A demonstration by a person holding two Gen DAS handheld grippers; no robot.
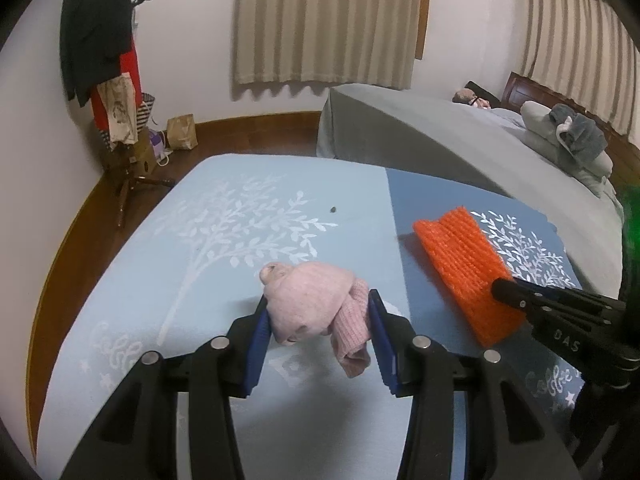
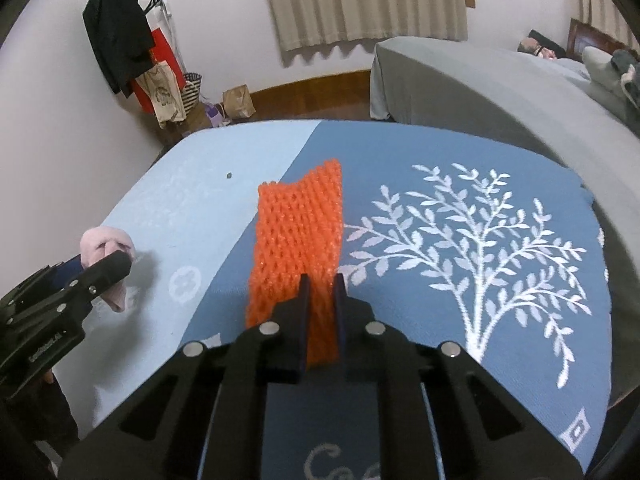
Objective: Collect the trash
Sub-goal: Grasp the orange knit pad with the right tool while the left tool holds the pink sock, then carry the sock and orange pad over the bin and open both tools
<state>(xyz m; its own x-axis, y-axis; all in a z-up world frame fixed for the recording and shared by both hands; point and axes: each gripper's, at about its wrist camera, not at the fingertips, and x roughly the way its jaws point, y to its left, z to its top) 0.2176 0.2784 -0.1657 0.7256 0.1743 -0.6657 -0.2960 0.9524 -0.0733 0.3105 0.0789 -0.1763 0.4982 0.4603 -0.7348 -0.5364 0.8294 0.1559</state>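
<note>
1. Blue leaf-printed cloth [image 2: 460,152] under everything could snag and lift with my grips.
2. Orange foam mesh sleeve [image 2: 298,232], lying there, is pinched at its near end by my right gripper [image 2: 320,280]; it may slip.
3. Pink knitted bundle [image 1: 312,304] is clamped in my left gripper [image 1: 318,320], tail dangling.

**Pale pink and bright orange on a two-tone blue cloth**

The cloth [image 2: 440,152] is light blue on its left half and darker blue on its right, each half printed with a white leafy tree and white script near the near edge. The balled sock [image 1: 312,300] is pale pink with a ribbed knit. The foam net [image 2: 300,232] is vivid orange with an open mesh pattern. Both grippers are black with dark blue pads [image 1: 260,332]. The curtains [image 1: 328,20] are beige with vertical pleats.
</note>
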